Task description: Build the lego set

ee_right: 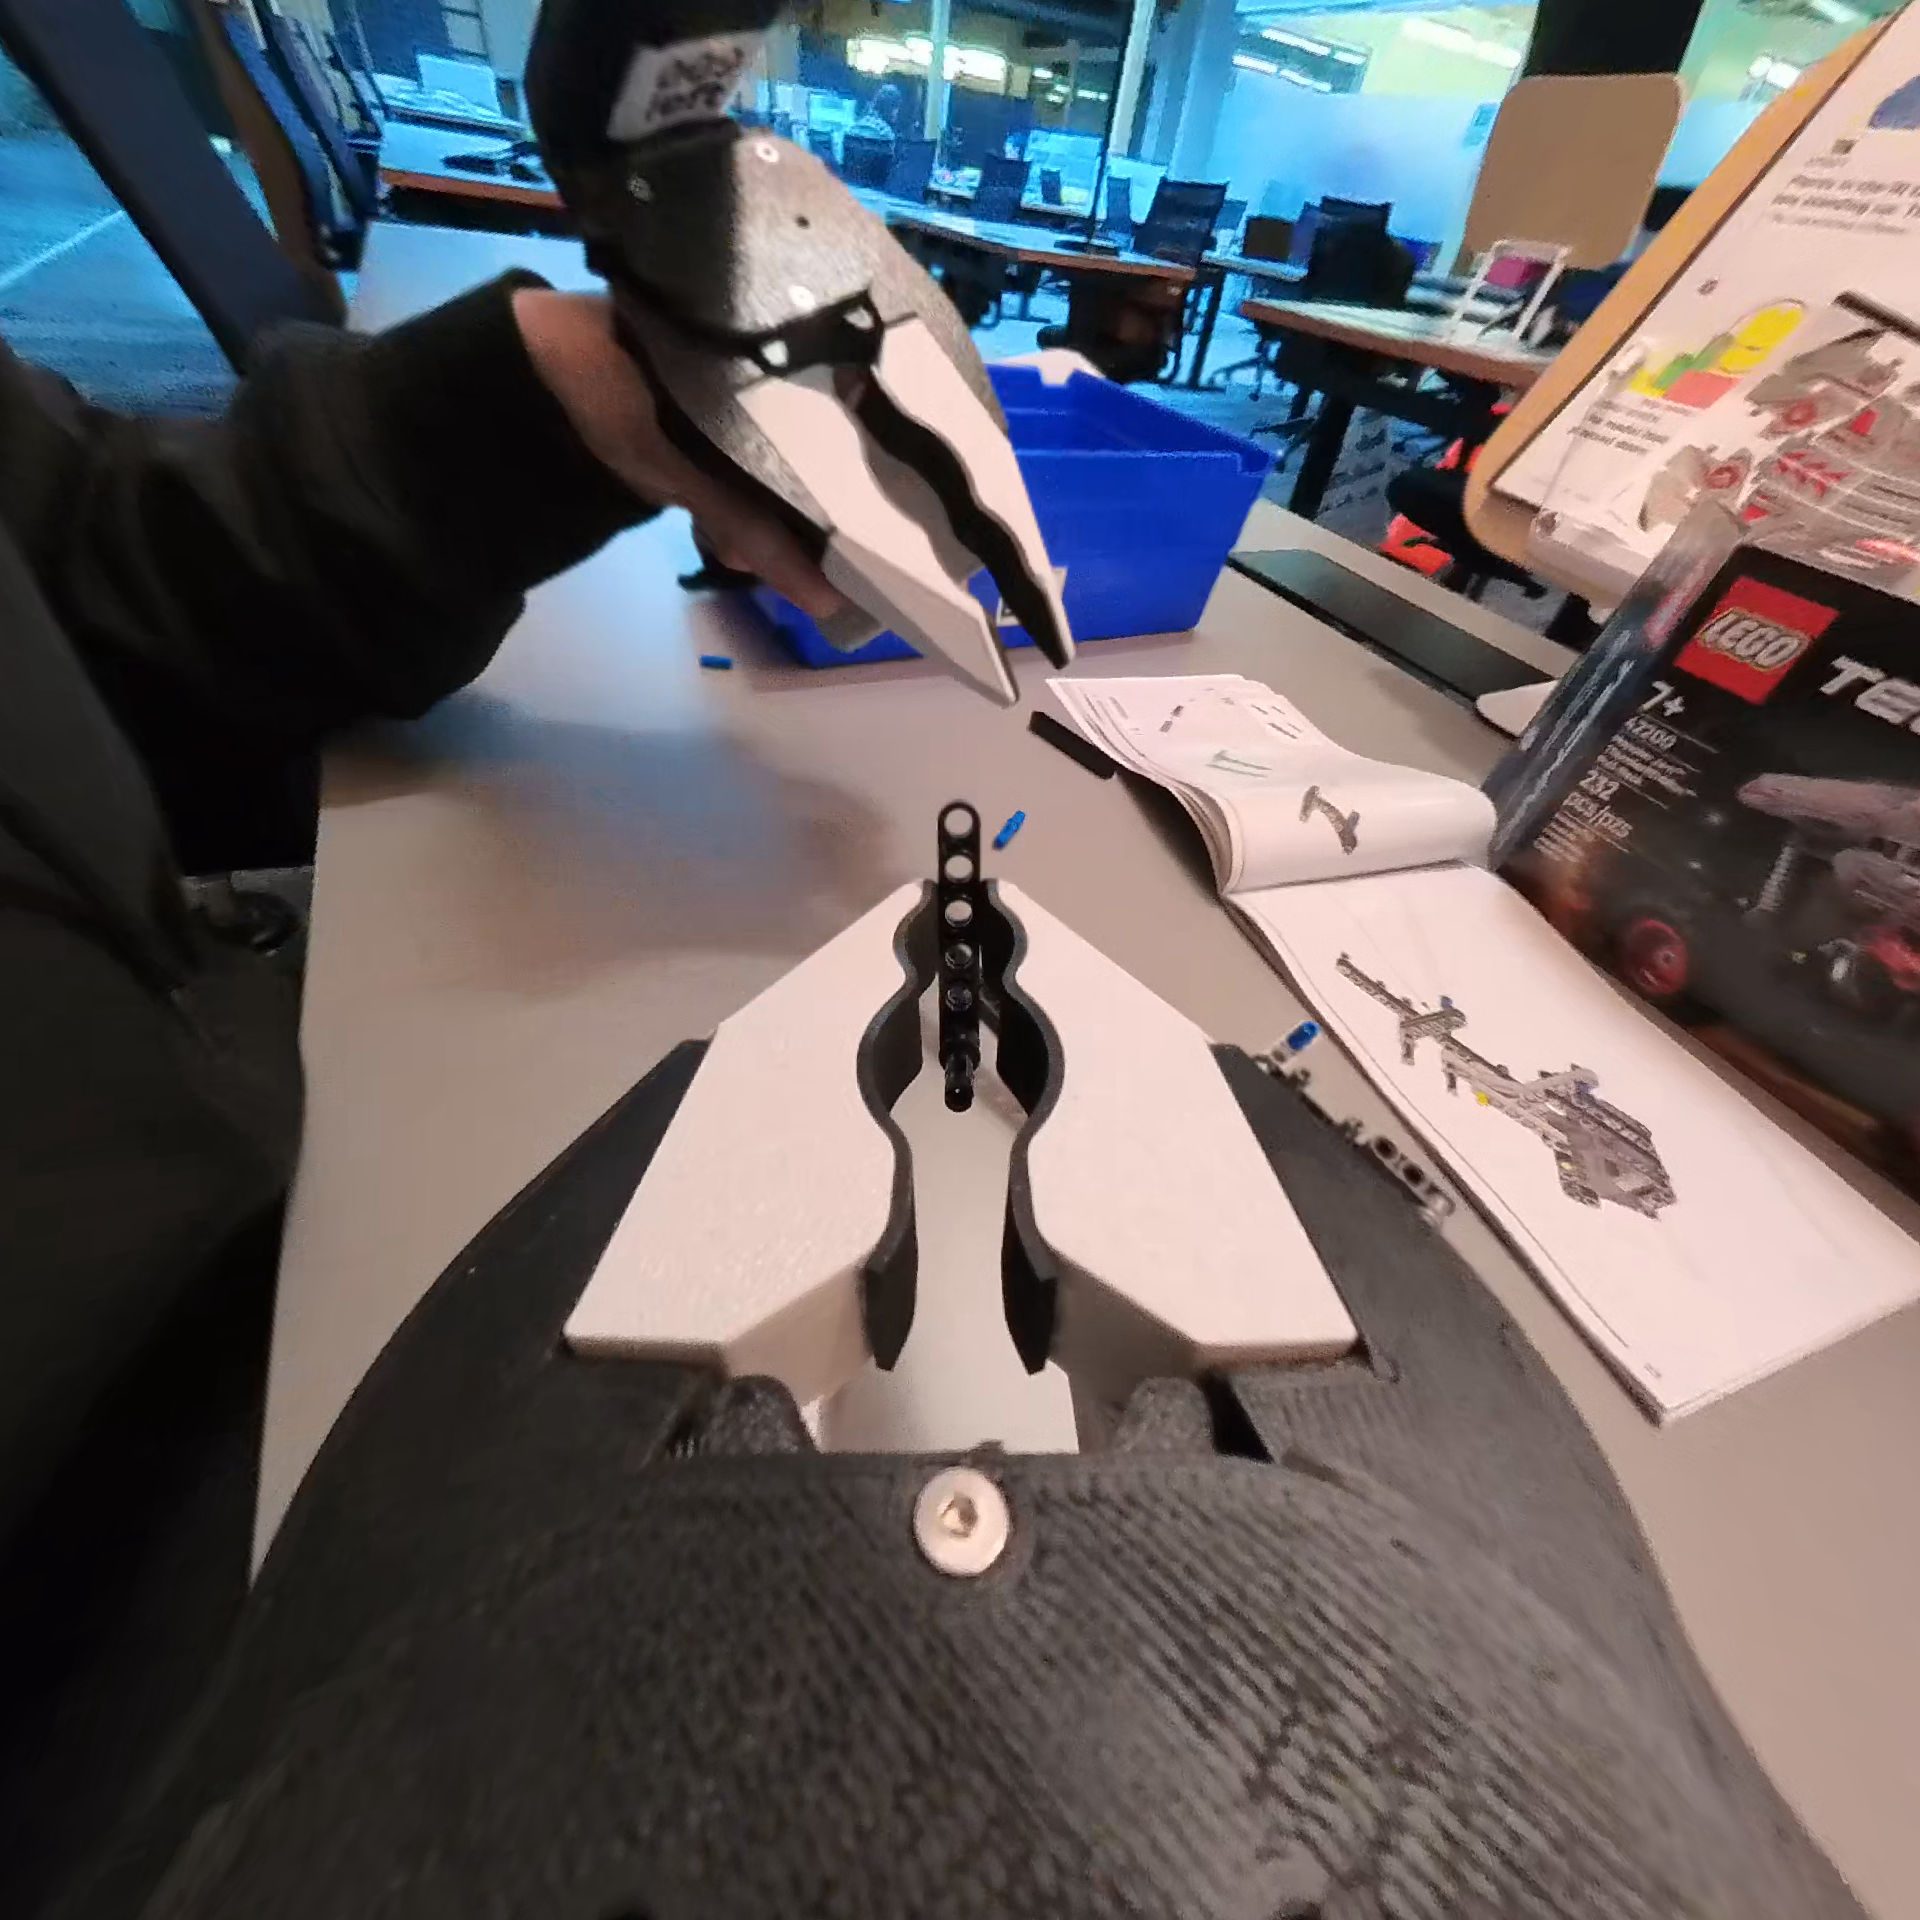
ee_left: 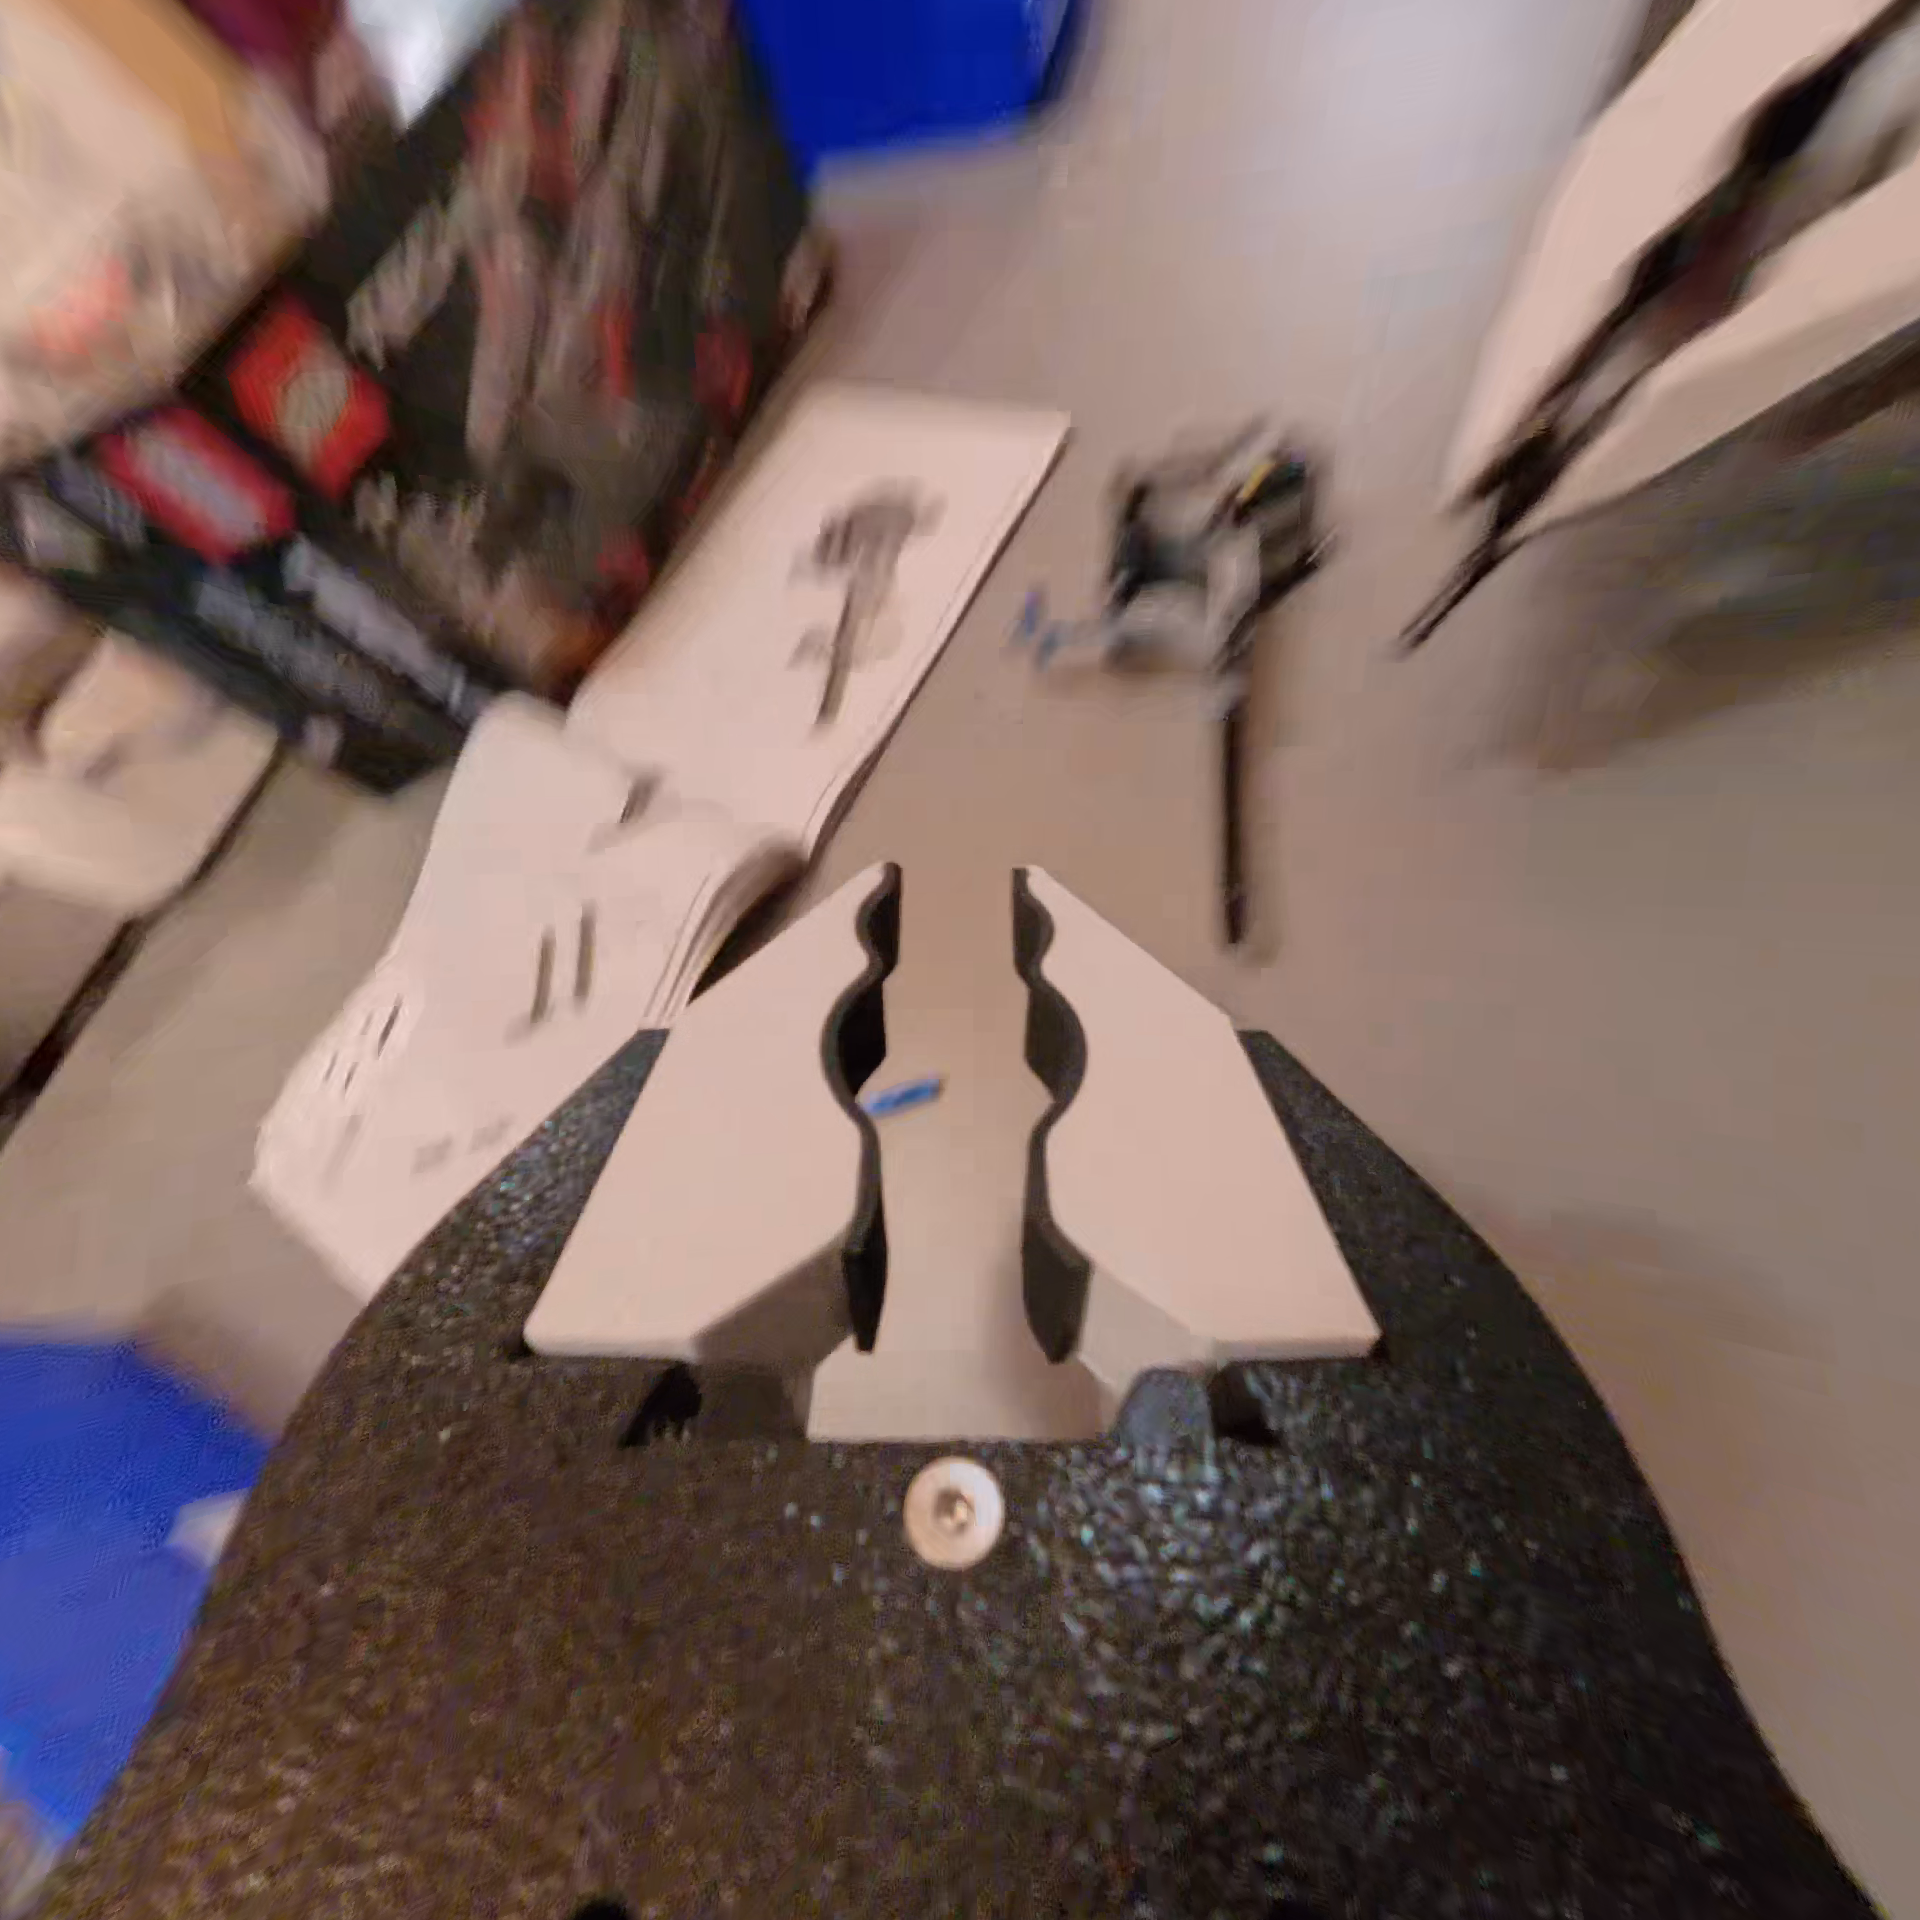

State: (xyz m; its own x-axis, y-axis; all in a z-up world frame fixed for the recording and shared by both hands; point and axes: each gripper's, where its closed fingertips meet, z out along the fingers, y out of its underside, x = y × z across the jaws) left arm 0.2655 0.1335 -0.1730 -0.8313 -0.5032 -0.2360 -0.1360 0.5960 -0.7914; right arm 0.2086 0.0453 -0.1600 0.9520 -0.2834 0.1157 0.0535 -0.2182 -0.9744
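Left wrist view, heavily motion-blurred: my left gripper (ee_left: pixel 956 883) is hanging over the table (ee_left: pixel 1558 1143) with its jaws parted a narrow gap, holding nothing. One small blue pin (ee_left: pixel 902 1096) is showing on the table through that gap. One open instruction booklet (ee_left: pixel 727 790) is lying left of centre, one black lego box (ee_left: pixel 499 416) upper left. One partly built grey assembly (ee_left: pixel 1205 571) is sitting upper right of centre, a black rod sticking out of it toward me. My right gripper (ee_left: pixel 1455 561) is showing at the upper right edge. Blue bin (ee_left: pixel 894 73) at top; another blue patch at lower left, too blurred to tell what it is.

Right wrist view, sharp: my right gripper is pinching one black beam (ee_right: pixel 956 935) with holes, upright between the tips at frame centre. My left gripper is pointing down in upper centre, jaws slightly apart, empty. I'm counting three loose blue pins: one just past the beam (ee_right: pixel 1009 829), one near the bin (ee_right: pixel 716 661), one (ee_right: pixel 1299 1035) by the booklet's edge. One blue bin behind the left gripper, one booklet right of centre, one box at right edge.
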